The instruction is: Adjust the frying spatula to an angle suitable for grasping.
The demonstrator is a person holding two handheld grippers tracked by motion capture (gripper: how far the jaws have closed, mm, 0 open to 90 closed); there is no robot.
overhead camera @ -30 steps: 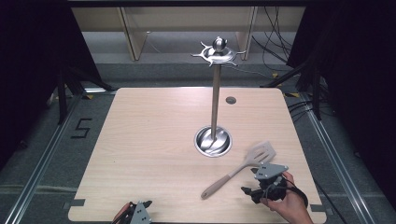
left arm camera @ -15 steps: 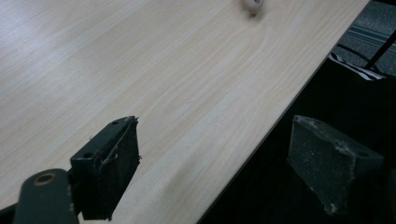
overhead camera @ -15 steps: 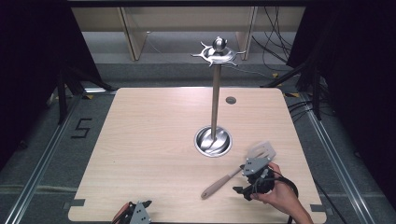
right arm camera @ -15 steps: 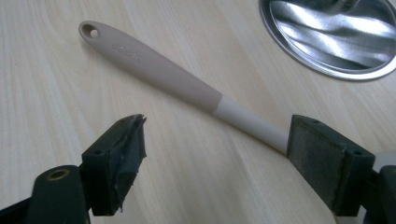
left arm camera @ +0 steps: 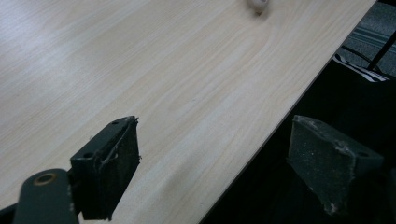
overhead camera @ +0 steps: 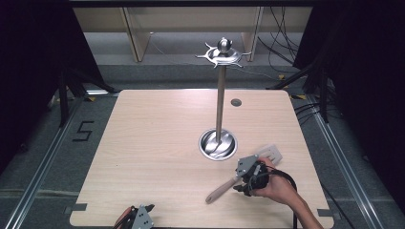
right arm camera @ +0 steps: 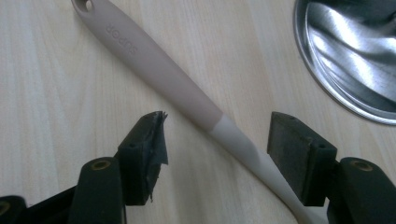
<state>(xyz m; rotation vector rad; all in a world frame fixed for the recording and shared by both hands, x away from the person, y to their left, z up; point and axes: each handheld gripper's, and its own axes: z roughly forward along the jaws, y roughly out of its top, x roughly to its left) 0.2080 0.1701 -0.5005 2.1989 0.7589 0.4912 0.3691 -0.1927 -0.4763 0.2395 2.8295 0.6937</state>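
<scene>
The spatula lay flat on the worktop near its right front corner, handle end toward the front edge and slotted blade toward the right edge, just beside the round base of the utensil stand. The right gripper was set over the handle's neck, where the tan grip meets the pale shank; its jaws had just been closing, yet in the right gripper view they stood apart on either side of the spatula with a gap at each pad, so no grip was made. That placement appeared chosen to take the tool near its balance point. The stand's base rim lay close to one jaw, leaving little room on that side; open worktop lay toward the left. The left gripper rested at the front edge, jaws wide and empty, one jaw overhanging the edge.
</scene>
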